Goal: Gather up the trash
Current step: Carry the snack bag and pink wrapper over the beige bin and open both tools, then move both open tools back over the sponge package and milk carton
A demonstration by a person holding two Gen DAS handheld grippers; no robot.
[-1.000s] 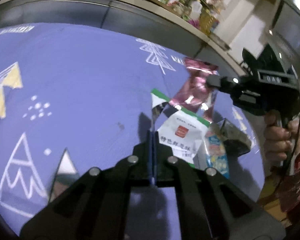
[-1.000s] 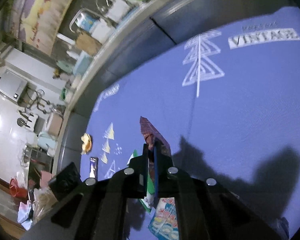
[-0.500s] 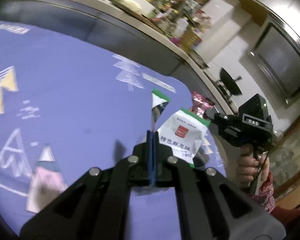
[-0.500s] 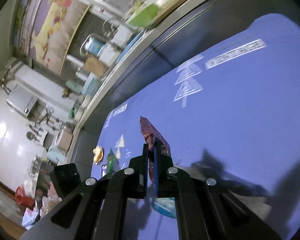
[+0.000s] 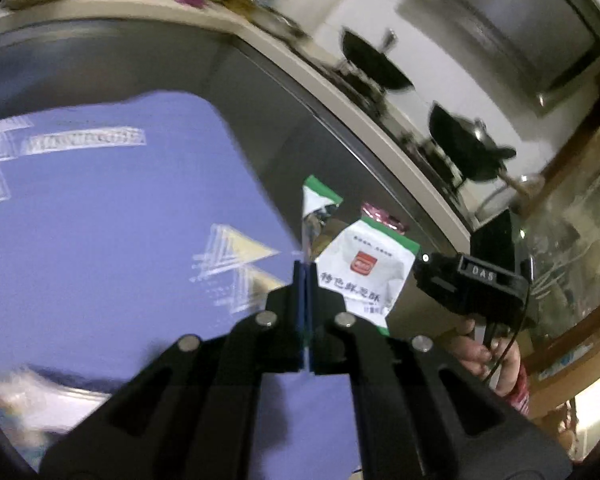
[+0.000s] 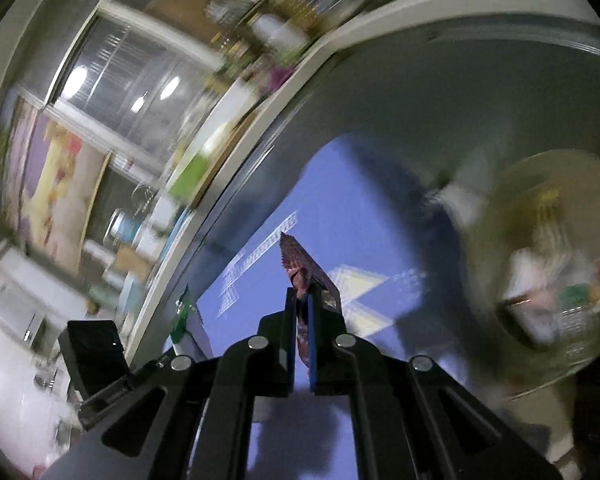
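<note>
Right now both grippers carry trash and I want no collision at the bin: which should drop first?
Probably right. Its right gripper, shut on the pink foil wrapper, has the round trash-filled bin blurred close by; the left gripper sees no bin.

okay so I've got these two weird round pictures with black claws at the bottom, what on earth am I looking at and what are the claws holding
No robot here: a person carries a hand-held two-finger gripper in each hand, each with a wide-angle camera looking along its fingers.

In the left-hand view, the left gripper is shut on a white and green wrapper. The right gripper shows there too, with the person's hand under it.

In the right-hand view, the right gripper is shut on a pink foil wrapper. Below lies a purple mat with tree drawings. At right is a blurred round container holding scraps.
</note>
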